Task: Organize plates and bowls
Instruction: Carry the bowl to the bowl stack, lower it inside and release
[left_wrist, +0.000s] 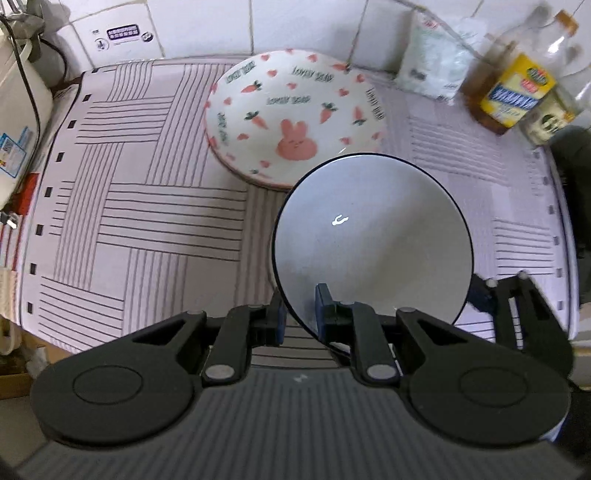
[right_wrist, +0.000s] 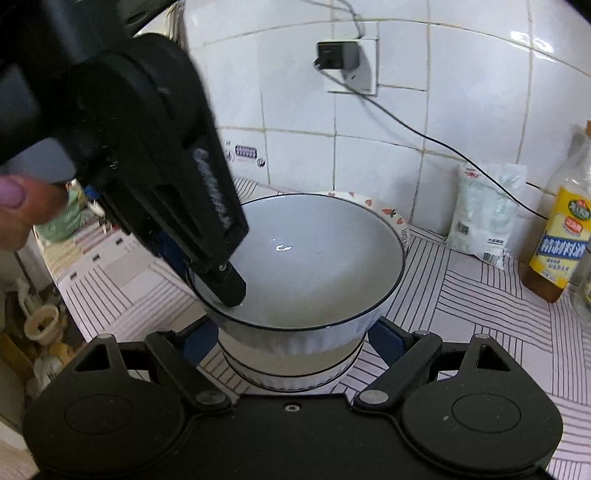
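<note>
A white bowl with a dark rim (left_wrist: 373, 236) is held by its near rim in my left gripper (left_wrist: 301, 314), one finger inside and one outside. In the right wrist view this bowl (right_wrist: 317, 266) sits nested on a second ribbed white bowl (right_wrist: 291, 369). My right gripper (right_wrist: 291, 347) is open, its blue pads on either side of the lower bowl. The left gripper's finger (right_wrist: 221, 273) reaches into the upper bowl. A plate with pink rabbit and carrot prints (left_wrist: 291, 114) lies behind, its edge peeking out in the right wrist view (right_wrist: 391, 218).
A striped cloth (left_wrist: 147, 206) covers the counter. A white bag (right_wrist: 487, 214) and yellow-labelled bottles (right_wrist: 565, 236) stand at the back right by the tiled wall. A white appliance (left_wrist: 18, 122) is at the left. A cable hangs from a wall socket (right_wrist: 343, 59).
</note>
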